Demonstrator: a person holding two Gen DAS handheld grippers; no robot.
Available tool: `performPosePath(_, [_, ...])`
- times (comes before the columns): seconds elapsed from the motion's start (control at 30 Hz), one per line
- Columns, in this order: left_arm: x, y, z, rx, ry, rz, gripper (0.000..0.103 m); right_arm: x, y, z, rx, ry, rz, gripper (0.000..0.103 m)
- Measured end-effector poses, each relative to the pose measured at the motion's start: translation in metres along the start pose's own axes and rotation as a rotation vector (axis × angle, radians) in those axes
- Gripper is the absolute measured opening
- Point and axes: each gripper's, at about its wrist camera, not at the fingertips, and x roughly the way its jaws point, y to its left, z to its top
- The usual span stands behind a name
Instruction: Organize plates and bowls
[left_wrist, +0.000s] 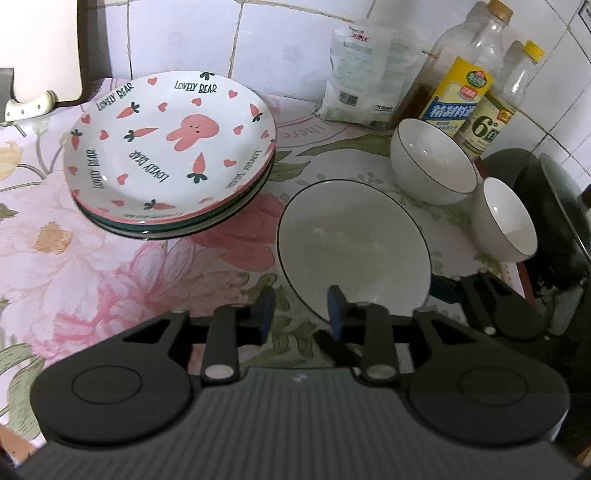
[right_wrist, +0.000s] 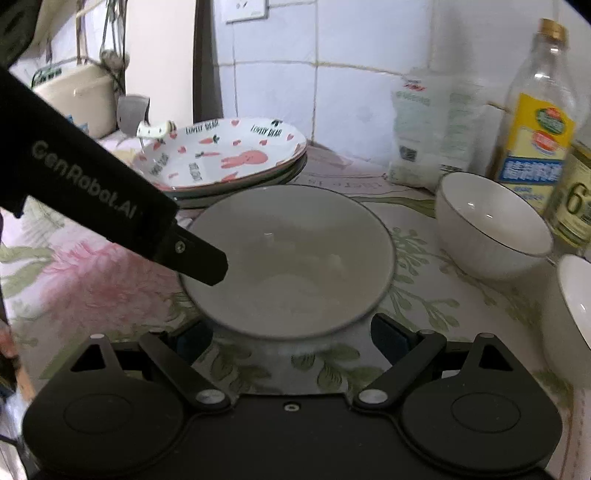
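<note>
A large white bowl (left_wrist: 354, 251) with a dark rim stands on the flowered cloth. My left gripper (left_wrist: 300, 310) straddles its near left rim, one finger inside and one outside. The pads stand clear of the rim, so it is open. In the right wrist view its black finger (right_wrist: 205, 264) reaches over the bowl (right_wrist: 291, 258). My right gripper (right_wrist: 291, 341) is wide open, with the bowl's near side between its blue pads. A stack of plates (left_wrist: 170, 147), the top one printed with a pink rabbit and carrots, sits to the left behind the bowl.
Two small white bowls (left_wrist: 432, 162) (left_wrist: 506, 221) stand right of the big bowl. Behind them are oil and vinegar bottles (left_wrist: 458, 96) and a white bag (left_wrist: 358, 85) against the tiled wall. A black wok (left_wrist: 554, 221) is at the far right. A knife handle (left_wrist: 29, 107) lies far left.
</note>
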Motion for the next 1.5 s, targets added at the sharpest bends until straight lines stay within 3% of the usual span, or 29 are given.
performPosePath(0.37, [-0.091, -0.019, 0.004, 0.09, 0.008, 0.008, 0.049, -0.097, -0.002, -0.002, 0.139, -0.023, -0.065, 0.094])
performPosePath(0.47, [-0.117, -0.026, 0.015, 0.081, 0.01, 0.008, 0.051, -0.123, -0.01, 0.003, 0.169, -0.002, -0.093, 0.088])
performPosePath(0.63, [-0.161, -0.051, 0.031, 0.136, -0.031, -0.007, 0.061, -0.174, -0.038, 0.012, 0.268, -0.061, -0.054, 0.083])
performPosePath(0.77, [-0.178, -0.071, 0.034, 0.132, -0.012, -0.035, 0.062, -0.206, -0.058, 0.022, 0.3, -0.089, -0.063, 0.077])
performPosePath(0.9, [-0.175, -0.099, 0.028, 0.105, 0.01, -0.054, 0.062, -0.223, -0.087, 0.027, 0.366, -0.061, -0.034, 0.061])
performPosePath(1.0, [-0.161, -0.115, 0.025, 0.012, 0.025, -0.094, 0.062, -0.225, -0.106, 0.025, 0.409, -0.036, -0.003, 0.05])
performPosePath(1.1, [-0.14, -0.133, 0.024, -0.045, 0.015, -0.106, 0.062, -0.218, -0.124, 0.02, 0.465, -0.022, -0.02, 0.05])
performPosePath(1.23, [-0.107, -0.158, 0.023, -0.071, -0.009, -0.065, 0.062, -0.2, -0.147, 0.013, 0.528, 0.007, -0.074, 0.05])
performPosePath(1.37, [-0.081, -0.173, 0.022, -0.095, -0.064, -0.03, 0.06, -0.173, -0.177, 0.008, 0.62, 0.034, -0.05, 0.051])
performPosePath(1.5, [-0.057, -0.186, 0.026, -0.077, -0.07, -0.008, 0.06, -0.146, -0.194, 0.005, 0.648, 0.069, -0.057, 0.051])
